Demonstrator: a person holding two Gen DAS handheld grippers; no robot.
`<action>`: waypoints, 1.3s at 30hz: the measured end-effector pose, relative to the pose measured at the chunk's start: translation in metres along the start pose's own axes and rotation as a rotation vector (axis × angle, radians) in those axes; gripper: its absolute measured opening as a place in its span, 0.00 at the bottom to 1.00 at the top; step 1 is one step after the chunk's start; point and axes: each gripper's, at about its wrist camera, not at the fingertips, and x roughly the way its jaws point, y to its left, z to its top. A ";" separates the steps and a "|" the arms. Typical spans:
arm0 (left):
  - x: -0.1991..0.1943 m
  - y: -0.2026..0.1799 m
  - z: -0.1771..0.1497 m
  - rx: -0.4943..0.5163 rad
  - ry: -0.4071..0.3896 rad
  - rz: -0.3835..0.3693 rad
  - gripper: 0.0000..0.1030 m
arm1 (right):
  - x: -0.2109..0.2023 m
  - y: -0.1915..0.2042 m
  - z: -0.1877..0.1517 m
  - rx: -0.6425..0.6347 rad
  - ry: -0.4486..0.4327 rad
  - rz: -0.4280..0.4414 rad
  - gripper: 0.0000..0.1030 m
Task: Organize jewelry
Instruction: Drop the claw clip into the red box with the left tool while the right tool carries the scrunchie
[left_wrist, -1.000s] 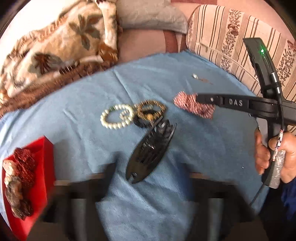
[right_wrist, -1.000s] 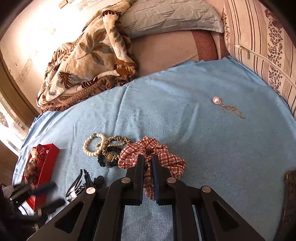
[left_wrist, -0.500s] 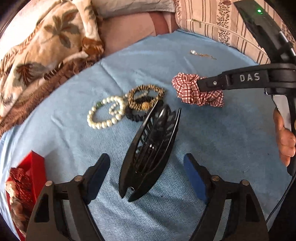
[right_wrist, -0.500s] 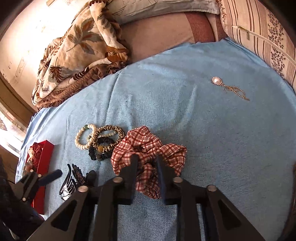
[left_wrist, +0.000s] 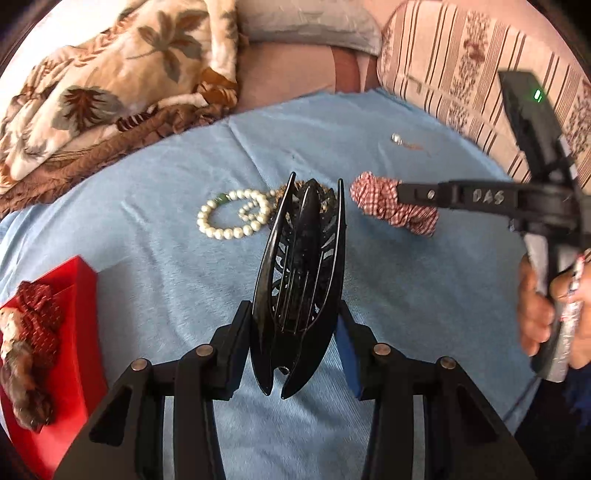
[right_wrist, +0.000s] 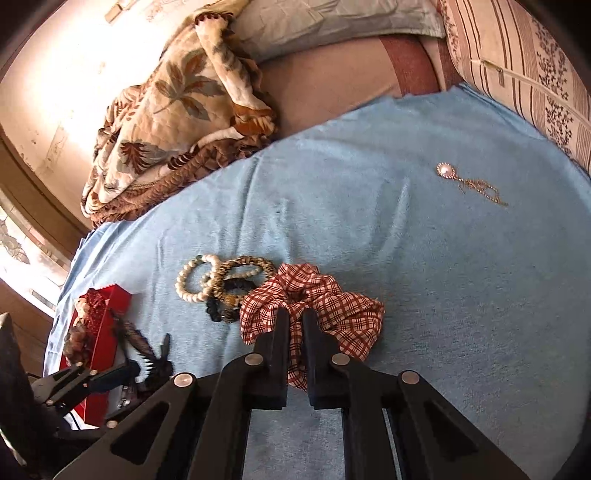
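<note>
Our left gripper (left_wrist: 295, 325) has dropped around the black hair claw (left_wrist: 301, 273), jaws closing on it; our right gripper (right_wrist: 293, 325) is pinching the checked scrunchie (right_wrist: 314, 306).

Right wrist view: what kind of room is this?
Probably a bedroom: a blue cloth spread over a bed, a leaf-print blanket bunched behind it, and a striped pillow.

On the light blue cloth (right_wrist: 388, 229) spread over the bed, the white pearl bracelet (right_wrist: 194, 280) lies left of the tangled gold-brown beaded bracelets (right_wrist: 240, 273), and the red-checked fabric scrunchie (right_wrist: 332, 310) lies right of those — touching them. The red rectangular box (left_wrist: 77, 332) sits at the cloth's left edge with dark red fabric pieces (left_wrist: 35, 310) in it. The small pearl pendant on a gold chain (right_wrist: 469, 182) lies well apart at far right, the leaf-patterned cream blanket (right_wrist: 177, 122) behind the cloth.
</note>
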 end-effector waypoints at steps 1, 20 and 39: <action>-0.008 0.002 -0.002 -0.010 -0.011 0.003 0.41 | -0.001 0.002 -0.001 -0.003 -0.003 0.002 0.08; -0.127 0.157 -0.088 -0.351 -0.092 0.205 0.41 | -0.035 0.096 -0.051 -0.146 -0.026 0.105 0.08; -0.122 0.268 -0.158 -0.594 0.075 0.341 0.40 | 0.031 0.319 -0.108 -0.449 0.159 0.304 0.08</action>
